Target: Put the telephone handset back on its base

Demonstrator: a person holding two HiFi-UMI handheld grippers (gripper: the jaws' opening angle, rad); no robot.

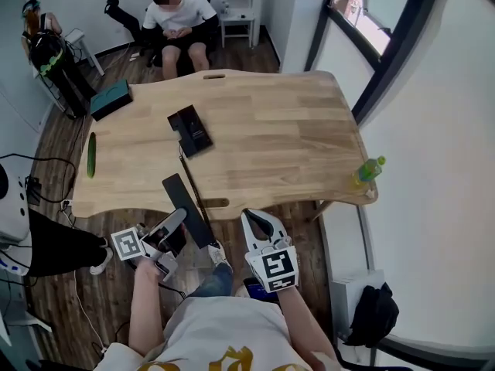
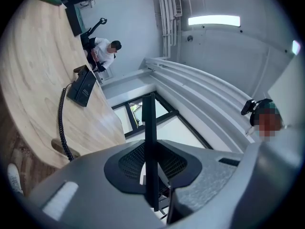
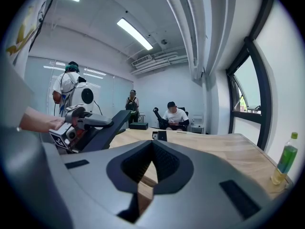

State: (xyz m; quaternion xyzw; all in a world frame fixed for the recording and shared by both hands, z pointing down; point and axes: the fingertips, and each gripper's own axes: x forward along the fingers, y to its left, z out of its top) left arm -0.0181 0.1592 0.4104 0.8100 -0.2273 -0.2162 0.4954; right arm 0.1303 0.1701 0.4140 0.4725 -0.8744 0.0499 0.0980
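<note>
The black telephone base [image 1: 190, 131] lies on the wooden table [image 1: 278, 137], left of its middle. Its coiled cord [image 1: 191, 180] runs toward me to the black handset [image 1: 182, 199], which hangs off the table's near edge. My left gripper [image 1: 175, 224] is shut on the handset's lower end. In the left gripper view the handset [image 2: 149, 123] stands edge-on between the jaws, with the base [image 2: 82, 87] and cord [image 2: 61, 123] beyond. My right gripper [image 1: 254, 218] is held beside it, to the right, shut and empty. The right gripper [image 3: 152, 149] view shows the handset [image 3: 102, 128] at left and the base [image 3: 159, 135] ahead.
A cucumber [image 1: 91, 154] lies at the table's left edge and a dark green box [image 1: 110, 99] at its far left corner. A green bottle [image 1: 370, 170] stands at the right corner. A person [image 1: 182, 22] sits beyond the table. A black backpack [image 1: 373, 314] lies on the floor.
</note>
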